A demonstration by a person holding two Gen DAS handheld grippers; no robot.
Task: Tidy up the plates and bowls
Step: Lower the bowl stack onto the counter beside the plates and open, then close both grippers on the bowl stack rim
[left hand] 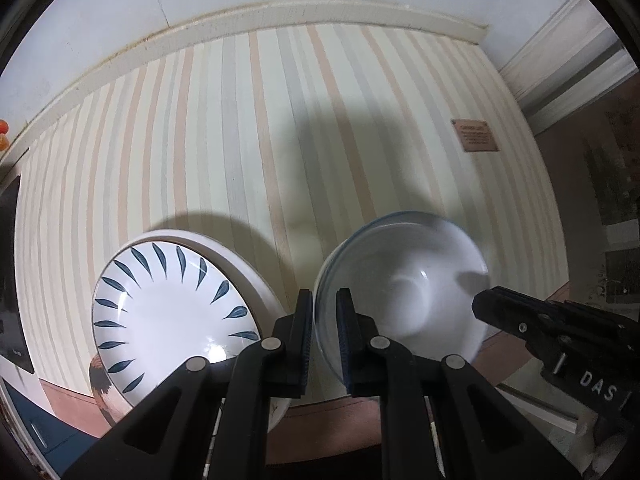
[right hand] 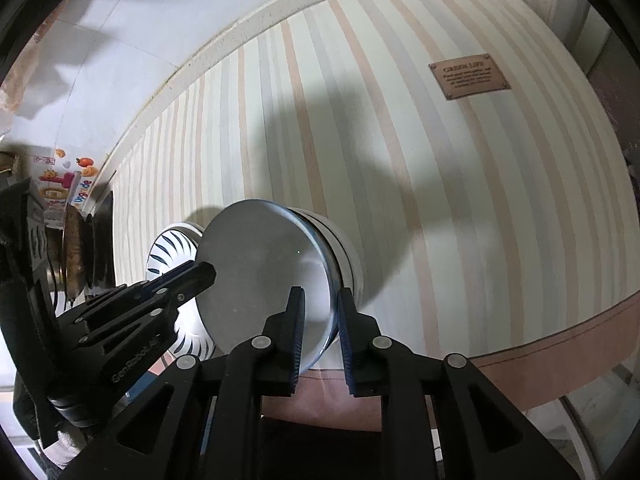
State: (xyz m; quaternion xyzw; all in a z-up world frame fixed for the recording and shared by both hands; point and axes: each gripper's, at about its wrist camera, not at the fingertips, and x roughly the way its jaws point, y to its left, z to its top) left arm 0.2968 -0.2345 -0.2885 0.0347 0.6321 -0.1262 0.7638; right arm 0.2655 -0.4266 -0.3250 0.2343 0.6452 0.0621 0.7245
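Observation:
A white bowl with a thin blue rim [left hand: 404, 284] is held between both grippers above the striped cloth. My left gripper [left hand: 325, 300] is shut on its left rim. My right gripper [right hand: 322, 300] is shut on the opposite rim; the bowl shows in the right wrist view [right hand: 260, 276], tilted. The right gripper also shows in the left wrist view [left hand: 484, 306], the left one in the right wrist view [right hand: 206, 271]. A white plate with dark blue leaf marks [left hand: 172, 312] lies to the left, on top of another white dish; it also shows in the right wrist view [right hand: 170, 248].
A striped tablecloth [left hand: 280, 140] with a brown tag [left hand: 475, 136] covers the table, pink-brown border at the near edge [right hand: 560, 356]. A white wall ledge [left hand: 280, 12] runs along the far side. Packages and a dark pan [right hand: 74, 256] stand at the far left.

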